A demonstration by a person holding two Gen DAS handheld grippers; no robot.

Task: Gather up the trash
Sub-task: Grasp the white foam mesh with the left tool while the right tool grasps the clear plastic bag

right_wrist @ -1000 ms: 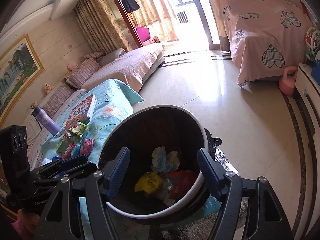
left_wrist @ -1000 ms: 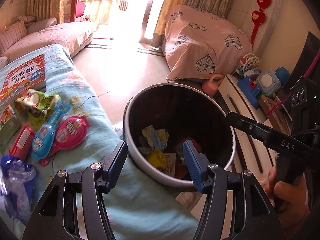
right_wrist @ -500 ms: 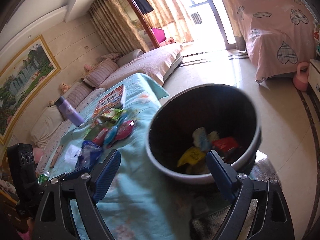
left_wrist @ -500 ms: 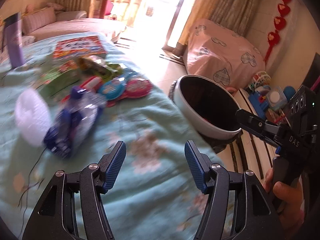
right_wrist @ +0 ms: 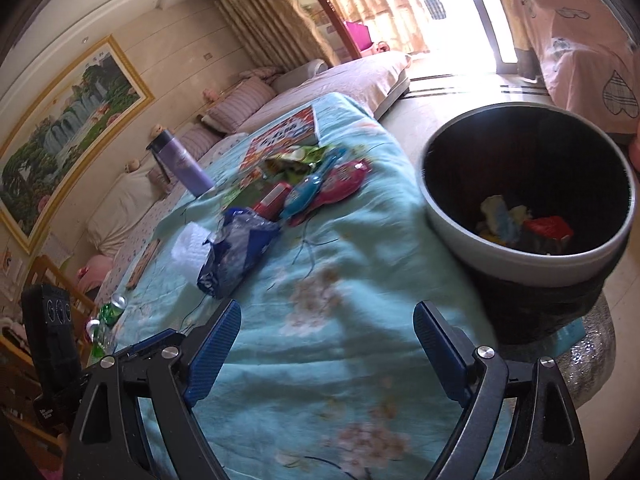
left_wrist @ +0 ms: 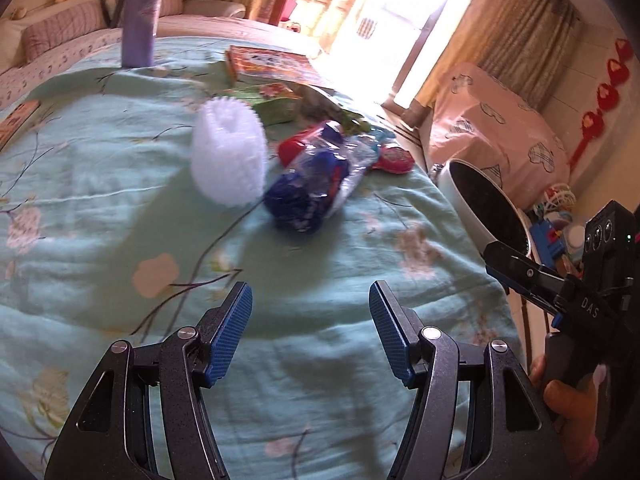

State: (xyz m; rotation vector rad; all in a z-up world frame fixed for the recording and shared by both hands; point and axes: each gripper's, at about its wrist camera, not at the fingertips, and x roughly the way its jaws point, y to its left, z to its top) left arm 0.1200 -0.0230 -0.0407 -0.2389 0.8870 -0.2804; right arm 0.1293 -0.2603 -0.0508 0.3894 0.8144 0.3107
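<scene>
Trash lies in a heap on the teal flowered cloth (left_wrist: 100, 220): a crumpled blue plastic wrapper (left_wrist: 316, 188) (right_wrist: 236, 248), a white foam net sleeve (left_wrist: 229, 156) (right_wrist: 192, 248), a red packet (left_wrist: 298, 144), a pink round wrapper (left_wrist: 396, 158) (right_wrist: 340, 188) and green wrappers (left_wrist: 276, 100) (right_wrist: 292, 160). The round bin (left_wrist: 480, 208) (right_wrist: 520, 256) stands off the cloth's right edge with several scraps inside. My left gripper (left_wrist: 310, 292) hovers open over bare cloth, short of the blue wrapper. My right gripper (right_wrist: 327, 312) is open wide and empty, between the heap and the bin.
A purple bottle (left_wrist: 140, 16) (right_wrist: 180, 160) and a picture book (left_wrist: 272, 64) (right_wrist: 284, 136) sit at the cloth's far side. A sofa, a pink covered piece of furniture (left_wrist: 500, 140) and toys lie beyond. A hand (left_wrist: 568, 400) holds the right tool at the left view's right edge.
Both grippers have swung left from above the bin to over the cloth. The trash heap now lies ahead of them. The right jaws have spread wider.
</scene>
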